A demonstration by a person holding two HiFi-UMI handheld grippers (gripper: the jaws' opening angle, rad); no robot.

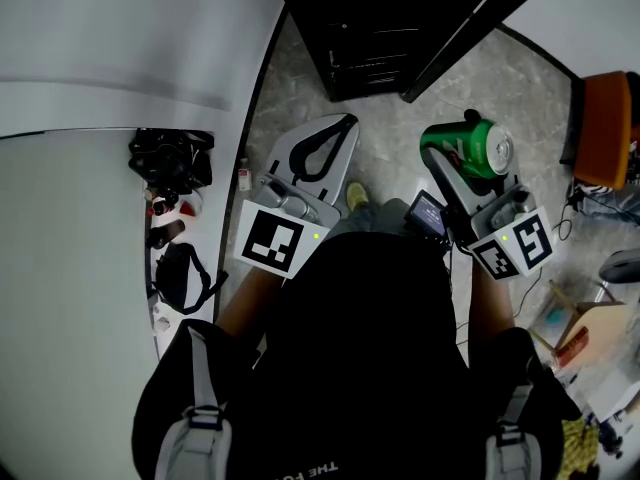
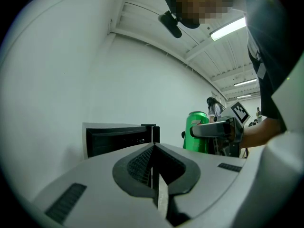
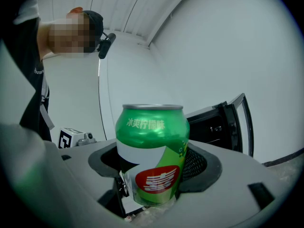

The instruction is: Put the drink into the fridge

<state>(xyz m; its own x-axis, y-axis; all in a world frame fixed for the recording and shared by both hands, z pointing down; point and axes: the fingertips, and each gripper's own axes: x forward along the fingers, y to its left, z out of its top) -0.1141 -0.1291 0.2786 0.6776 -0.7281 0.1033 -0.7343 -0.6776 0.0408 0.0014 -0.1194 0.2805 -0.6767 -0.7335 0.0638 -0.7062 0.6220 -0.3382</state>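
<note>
Gripping smooth green can (image 3: 151,153), R gripper (image 3: 152,175); L gripper (image 2: 154,175) closed.

Left gripper (image 2: 153,148) closed; right gripper (image 3: 153,163) clamps can (image 3: 149,127).

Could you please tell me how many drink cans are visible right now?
1: the green can, clamped in the right gripper near the black fridge. More may be hidden inside it.

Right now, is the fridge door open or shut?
Open. The door stands swung away from the fridge, whose dark inside shows.
</note>
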